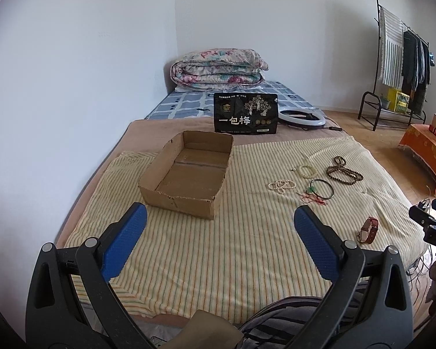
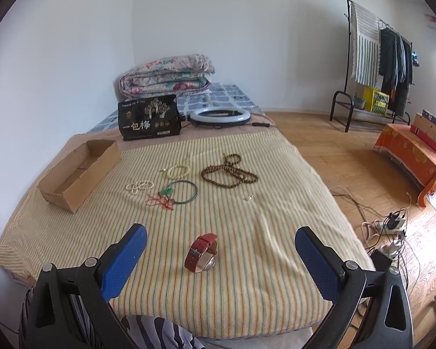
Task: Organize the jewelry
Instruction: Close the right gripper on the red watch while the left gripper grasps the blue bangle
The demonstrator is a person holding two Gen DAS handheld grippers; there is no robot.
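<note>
An empty cardboard box (image 1: 186, 171) (image 2: 78, 171) sits on the left of a striped blanket (image 1: 218, 247) (image 2: 232, 232). To its right lie a white pearl bracelet (image 1: 281, 186) (image 2: 139, 187), a cream bead bracelet (image 1: 306, 171) (image 2: 178, 171), a green bangle (image 1: 321, 188) (image 2: 186, 192) with a red cord, and brown prayer beads (image 1: 343, 170) (image 2: 229, 171). A red-strap watch (image 1: 367, 230) (image 2: 202, 252) lies nearest. My left gripper (image 1: 219, 221) is open and empty in front of the box. My right gripper (image 2: 221, 242) is open, with the watch between its fingers' line.
A black snack bag (image 1: 245, 112) (image 2: 148, 117) and a ring light (image 1: 300, 117) (image 2: 219, 115) stand behind the blanket, with a folded quilt (image 1: 218, 69) farther back. A clothes rack (image 2: 375, 55), an orange-draped table (image 2: 415, 154) and floor cables (image 2: 386, 226) are at the right.
</note>
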